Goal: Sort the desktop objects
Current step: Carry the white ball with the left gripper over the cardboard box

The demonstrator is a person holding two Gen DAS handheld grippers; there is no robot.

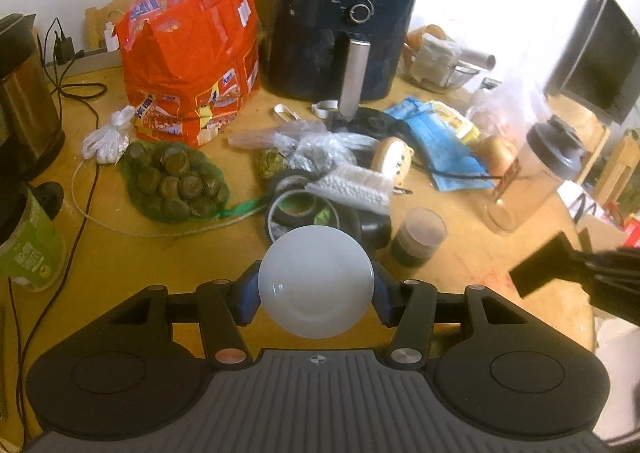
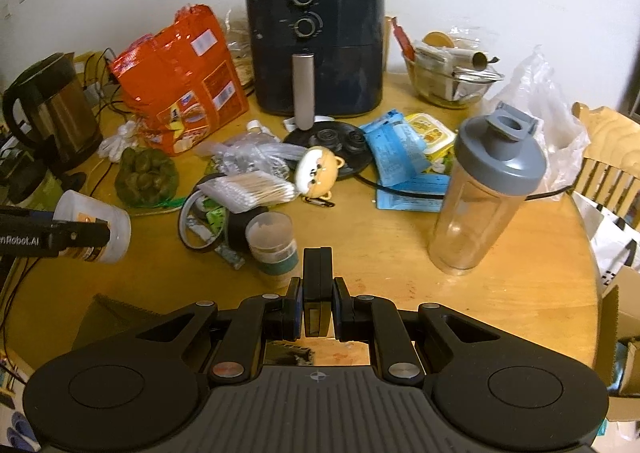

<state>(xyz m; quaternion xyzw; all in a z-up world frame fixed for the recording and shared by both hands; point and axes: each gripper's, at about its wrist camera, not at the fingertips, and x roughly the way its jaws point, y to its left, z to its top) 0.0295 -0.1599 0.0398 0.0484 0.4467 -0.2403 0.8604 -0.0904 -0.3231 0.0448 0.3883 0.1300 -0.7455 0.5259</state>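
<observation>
Sideways, white round jar [image 1: 316,285] in left jaws, flat black case [image 2: 317,285] in right

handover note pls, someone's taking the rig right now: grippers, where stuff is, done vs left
Left hand-held gripper: shut on a white jar, held on its side above the table's left part.
Right hand-held gripper: shut on a small black box, held upright above the near edge of the wooden table.
On the table: shaker bottle upright at right, lidded cup beside the tape rolls, cotton swabs on top of those, dog keychain, blue packets, net bag of nuts, orange bag.
Done: two items picked up.
Left: place both; the remaining clutter looks unsorted.
</observation>
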